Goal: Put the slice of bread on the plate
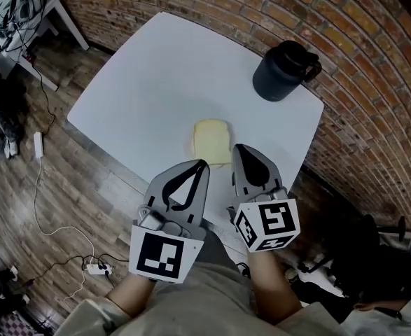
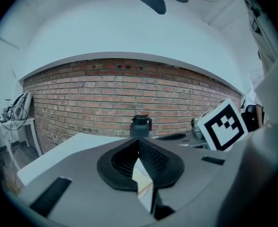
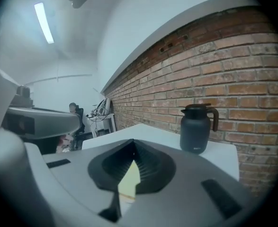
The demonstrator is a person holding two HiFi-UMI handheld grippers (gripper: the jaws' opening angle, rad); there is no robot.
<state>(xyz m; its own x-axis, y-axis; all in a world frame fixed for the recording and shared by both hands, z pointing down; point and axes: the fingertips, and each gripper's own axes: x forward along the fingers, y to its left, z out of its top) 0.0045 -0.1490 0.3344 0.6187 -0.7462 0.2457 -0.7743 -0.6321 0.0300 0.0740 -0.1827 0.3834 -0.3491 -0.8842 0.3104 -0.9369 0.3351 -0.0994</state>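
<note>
A pale yellow slice of bread (image 1: 211, 141) lies flat on the white table (image 1: 163, 82) near its front edge. My left gripper (image 1: 204, 164) hovers just before the slice's near left corner, jaws closed together with nothing held. My right gripper (image 1: 239, 148) hangs at the slice's right edge, also shut and empty. Through the slit under each pair of jaws a sliver of the bread (image 2: 143, 181) (image 3: 128, 182) shows below. No plate shows in any view.
A black lidded jug (image 1: 282, 72) (image 3: 196, 128) stands at the table's far right, close to the brick wall (image 1: 373, 82). A small table with cables (image 1: 23, 12) is at the far left. A power strip (image 1: 96, 266) and cords lie on the wooden floor.
</note>
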